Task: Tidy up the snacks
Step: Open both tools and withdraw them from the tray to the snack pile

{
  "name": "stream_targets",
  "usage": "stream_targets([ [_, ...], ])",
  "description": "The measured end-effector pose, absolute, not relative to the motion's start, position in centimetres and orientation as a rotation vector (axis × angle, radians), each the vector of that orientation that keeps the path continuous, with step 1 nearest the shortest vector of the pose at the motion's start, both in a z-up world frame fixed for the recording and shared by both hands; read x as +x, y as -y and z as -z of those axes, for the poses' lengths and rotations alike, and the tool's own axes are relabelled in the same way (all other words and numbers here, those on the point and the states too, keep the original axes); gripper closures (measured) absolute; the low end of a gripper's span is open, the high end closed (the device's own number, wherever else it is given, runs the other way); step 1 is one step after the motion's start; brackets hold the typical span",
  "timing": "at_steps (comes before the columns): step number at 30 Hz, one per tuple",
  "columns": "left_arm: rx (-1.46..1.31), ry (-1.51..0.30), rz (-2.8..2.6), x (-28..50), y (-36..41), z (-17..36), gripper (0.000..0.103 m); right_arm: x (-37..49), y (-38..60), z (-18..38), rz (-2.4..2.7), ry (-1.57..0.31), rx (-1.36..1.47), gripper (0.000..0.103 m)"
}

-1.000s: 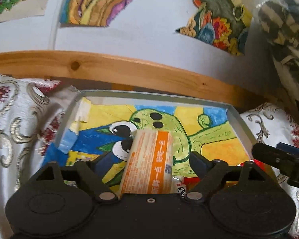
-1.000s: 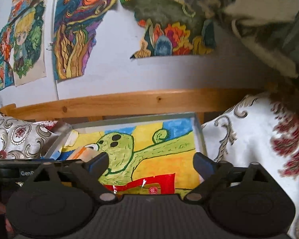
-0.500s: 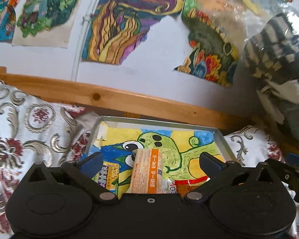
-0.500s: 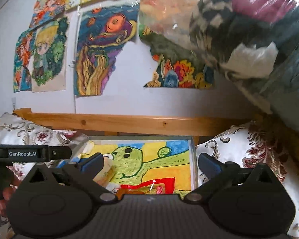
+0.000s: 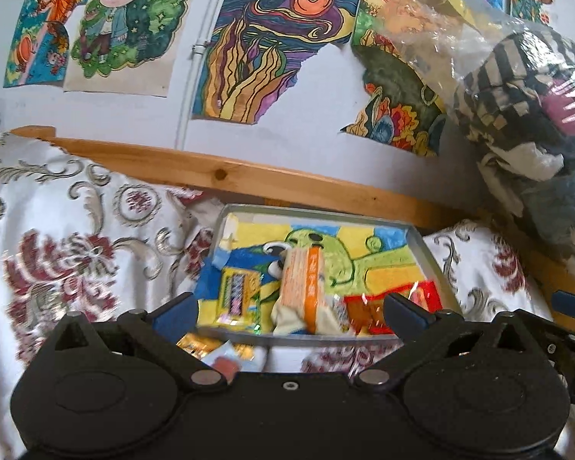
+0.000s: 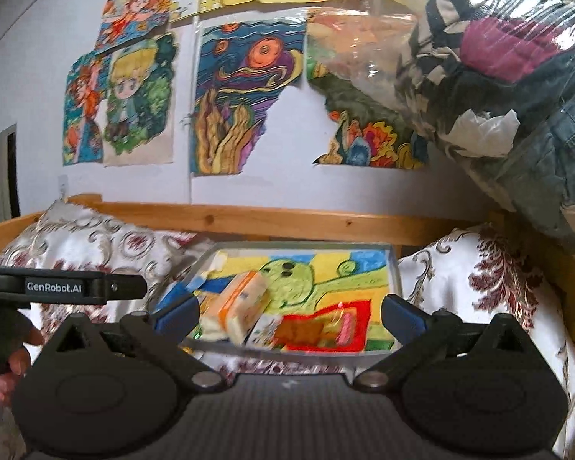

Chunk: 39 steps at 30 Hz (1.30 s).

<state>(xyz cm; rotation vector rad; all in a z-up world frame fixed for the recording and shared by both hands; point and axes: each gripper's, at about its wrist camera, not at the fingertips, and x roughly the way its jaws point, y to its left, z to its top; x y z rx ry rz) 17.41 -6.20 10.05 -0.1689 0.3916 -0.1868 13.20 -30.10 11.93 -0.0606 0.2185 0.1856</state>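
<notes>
A shallow grey tray (image 5: 427, 253) (image 6: 395, 272) lined with a painted green-creature picture lies on the patterned cloth. Inside it are an orange-and-cream snack pack (image 5: 306, 287) (image 6: 243, 306), a yellow packet (image 5: 235, 297) at the left and a red packet (image 5: 368, 312) (image 6: 310, 327) at the right. Small orange wrappers (image 5: 207, 345) lie on the cloth in front of the tray. My left gripper (image 5: 289, 310) is open and holds nothing, hovering short of the tray. My right gripper (image 6: 291, 314) is open too, also back from the tray.
A wooden rail (image 5: 249, 176) runs behind the tray under a wall with coloured drawings (image 5: 264, 46). A clear bag of clothes (image 6: 498, 76) bulges at the upper right. The left gripper's body (image 6: 65, 287) and a hand (image 6: 7, 360) show at left in the right wrist view.
Both grippers have pulled back and up from the tray. The orange snack pack, between the left fingers a second ago, now lies in the tray, apart from them.
</notes>
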Motion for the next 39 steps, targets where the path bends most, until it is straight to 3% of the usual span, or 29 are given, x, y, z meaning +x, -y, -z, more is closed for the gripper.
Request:
stream_targets([
  [23,-0.160,-0.503,0.095,6.5,-0.6,-5.2,0.001,3.6,25.9,-5.9,-0.203,-0.346,-0.059,0.000],
  [39,-0.051,-0.638,0.125,6.3,-0.9,0.2,0.001,5.0,24.1,-0.5,-0.290,-0.578,-0.055,0.000],
])
